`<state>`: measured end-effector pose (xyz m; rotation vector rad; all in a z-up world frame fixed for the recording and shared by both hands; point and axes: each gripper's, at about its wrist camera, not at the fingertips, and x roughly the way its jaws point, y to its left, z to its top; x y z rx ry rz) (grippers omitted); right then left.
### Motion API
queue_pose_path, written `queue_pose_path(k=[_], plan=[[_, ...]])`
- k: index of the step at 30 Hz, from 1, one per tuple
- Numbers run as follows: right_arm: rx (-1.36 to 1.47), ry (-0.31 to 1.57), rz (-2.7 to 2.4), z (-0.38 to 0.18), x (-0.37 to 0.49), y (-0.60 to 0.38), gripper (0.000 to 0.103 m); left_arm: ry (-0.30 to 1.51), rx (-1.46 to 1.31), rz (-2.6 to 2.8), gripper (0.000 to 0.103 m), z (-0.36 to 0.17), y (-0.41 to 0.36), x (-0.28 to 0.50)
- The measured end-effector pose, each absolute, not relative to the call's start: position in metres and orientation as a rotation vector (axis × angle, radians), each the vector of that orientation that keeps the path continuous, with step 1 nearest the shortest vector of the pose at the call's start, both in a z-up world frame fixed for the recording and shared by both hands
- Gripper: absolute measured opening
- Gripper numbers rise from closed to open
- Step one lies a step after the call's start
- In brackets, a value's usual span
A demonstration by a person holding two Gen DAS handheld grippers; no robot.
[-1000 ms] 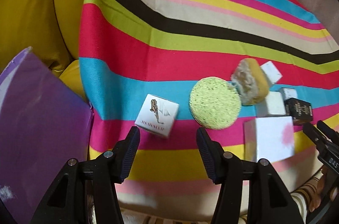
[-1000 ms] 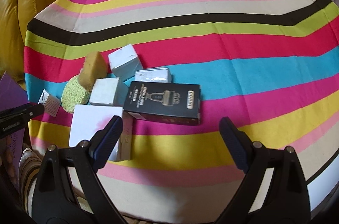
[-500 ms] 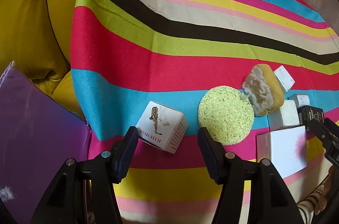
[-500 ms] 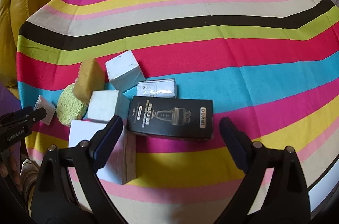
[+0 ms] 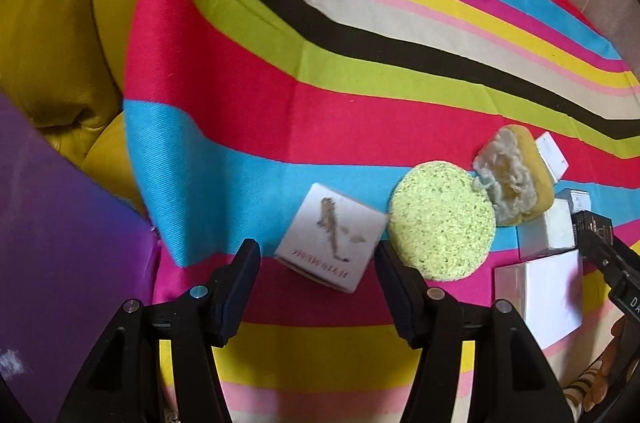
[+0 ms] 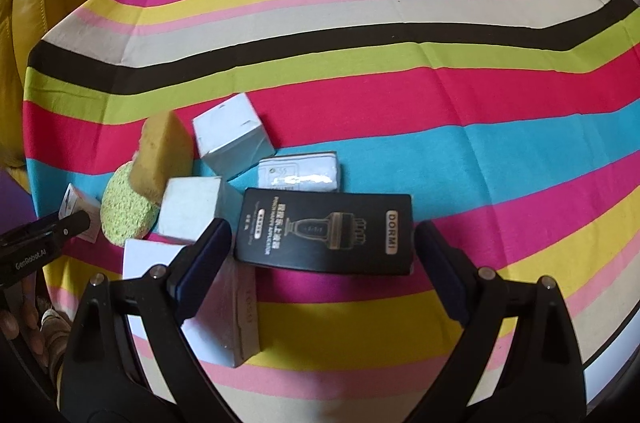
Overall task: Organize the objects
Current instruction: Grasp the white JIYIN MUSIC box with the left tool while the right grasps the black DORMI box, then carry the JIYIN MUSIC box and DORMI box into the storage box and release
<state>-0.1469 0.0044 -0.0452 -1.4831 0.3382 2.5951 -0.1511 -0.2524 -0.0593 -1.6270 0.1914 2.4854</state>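
My left gripper (image 5: 316, 267) is open, its fingers on either side of the near end of a small white printed box (image 5: 332, 237) on the striped cloth. A round green sponge (image 5: 442, 221) lies just right of that box, with a worn yellow sponge (image 5: 516, 175) behind it. My right gripper (image 6: 322, 255) is open, straddling the near edge of a black DORMI box (image 6: 326, 233). Around it lie a white cube (image 6: 230, 139), a smaller white box (image 6: 190, 209), a flat white packet (image 6: 300, 173) and a large white box (image 6: 220, 319).
A striped cloth (image 6: 400, 71) covers the table, with wide bare stripes behind and to the right of the objects. A yellow leather cushion (image 5: 52, 23) sits at the left. A purple board (image 5: 60, 263) fills the near-left corner. A person's hand (image 6: 20, 319) holds the left gripper.
Both grippers have moved forward and down. The printed box now sits between the left fingers, and the black box between the right fingers. Nothing on the cloth has shifted.
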Motion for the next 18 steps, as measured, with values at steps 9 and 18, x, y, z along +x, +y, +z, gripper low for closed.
queue_pose_path(k=[9,18], plan=[[-1.470,0.362,2.574,-0.049,-0.149,0.011,0.088,0.211,-1.587,2.462,0.049,-0.055,-0.247,-0.146],[-1.409,0.352,2.601,-0.042,-0.137,0.012,0.087,0.185,-1.555,2.489,0.048,-0.044,-0.252,-0.133]])
